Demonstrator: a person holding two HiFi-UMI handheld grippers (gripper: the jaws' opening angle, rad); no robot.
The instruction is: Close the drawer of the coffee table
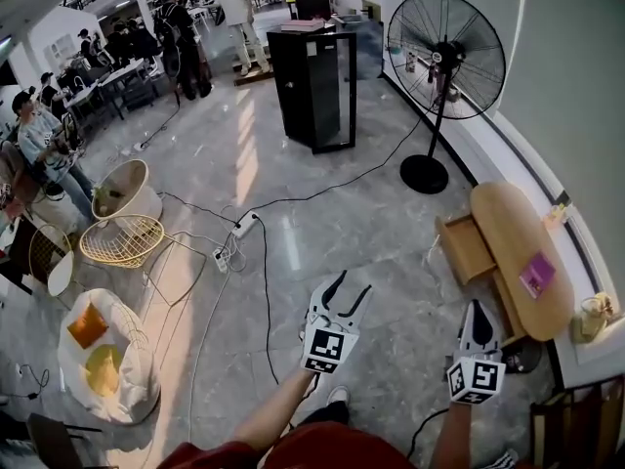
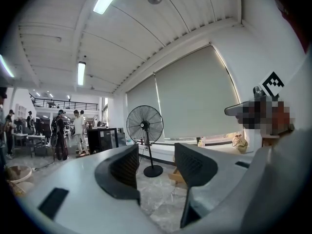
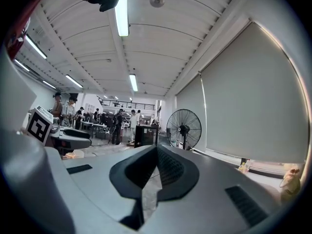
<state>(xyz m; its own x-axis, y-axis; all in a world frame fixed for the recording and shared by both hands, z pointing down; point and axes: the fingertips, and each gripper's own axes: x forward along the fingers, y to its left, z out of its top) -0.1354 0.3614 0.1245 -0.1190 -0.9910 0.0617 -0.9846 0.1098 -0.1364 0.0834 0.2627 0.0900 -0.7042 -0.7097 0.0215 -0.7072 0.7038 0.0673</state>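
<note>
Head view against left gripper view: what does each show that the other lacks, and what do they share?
Head view only: the white power strip on the floor and the pink booklet on the oval wooden coffee table. Left gripper view only: the ceiling strip lights and the grey roller blind. Both: the black pedestal fan, the black cabinet and the left gripper, jaws apart and empty.
</note>
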